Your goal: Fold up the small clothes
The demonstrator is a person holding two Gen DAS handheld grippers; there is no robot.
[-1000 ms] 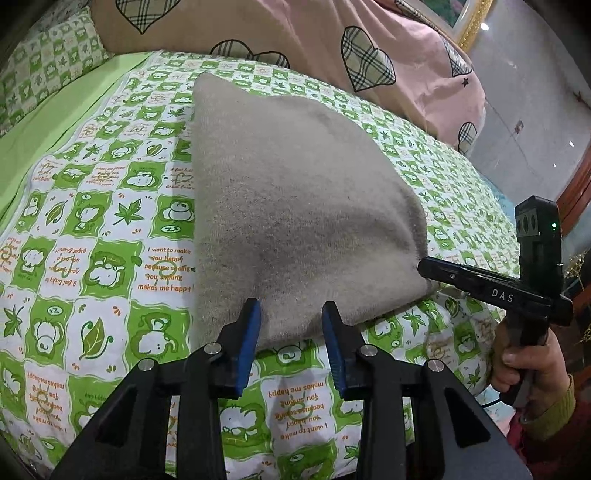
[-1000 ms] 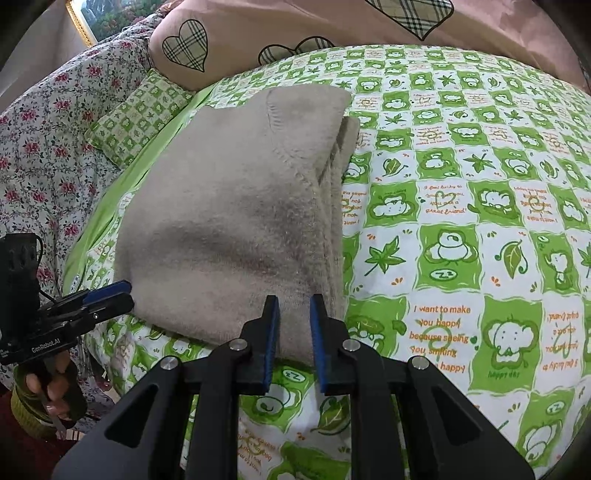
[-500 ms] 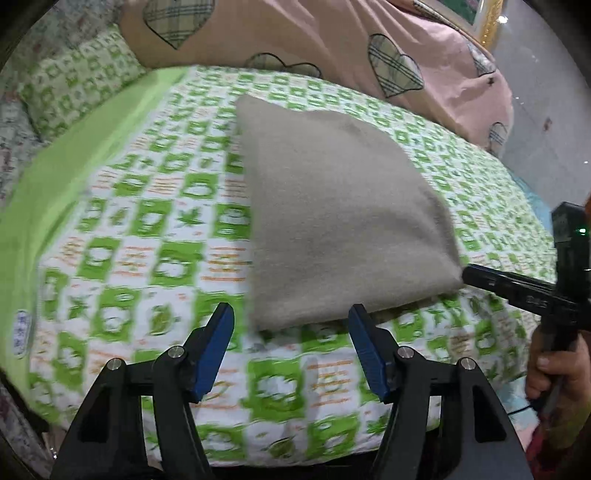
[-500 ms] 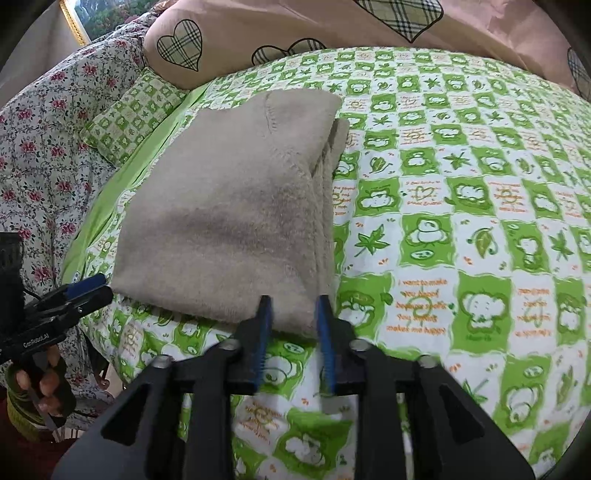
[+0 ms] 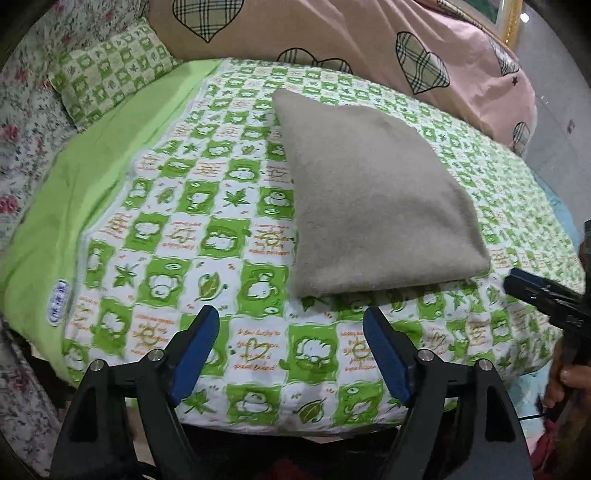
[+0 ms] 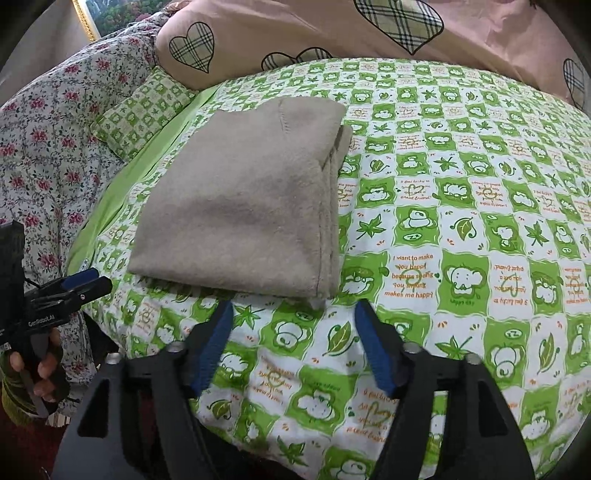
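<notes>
1. The folded grey garment (image 5: 373,199) lies flat on the green-and-white patterned bedsheet (image 5: 207,236), a squarish stack whose layered edges show along its right side in the right wrist view (image 6: 243,218).
2. The left gripper (image 5: 291,325) hangs just short of the garment's near edge, its blue-padded fingers spread wide and holding nothing.
3. The right gripper (image 6: 293,317) sits likewise before the near corner of the stack, jaws wide apart and empty, touching no cloth.
4. Seen from the left wrist, the right gripper (image 5: 546,299) is cut off at the frame's edge and blurred, so its fingers are hard to make out there.
5. Behind the garment lie a pink heart-print quilt (image 5: 332,33), a small green checked pillow (image 5: 110,74) and a floral cover (image 6: 44,140).
6. One second ago both grippers were pinched on the garment's near edge; both have since let go and drawn back, while the stack has stayed put.
</notes>
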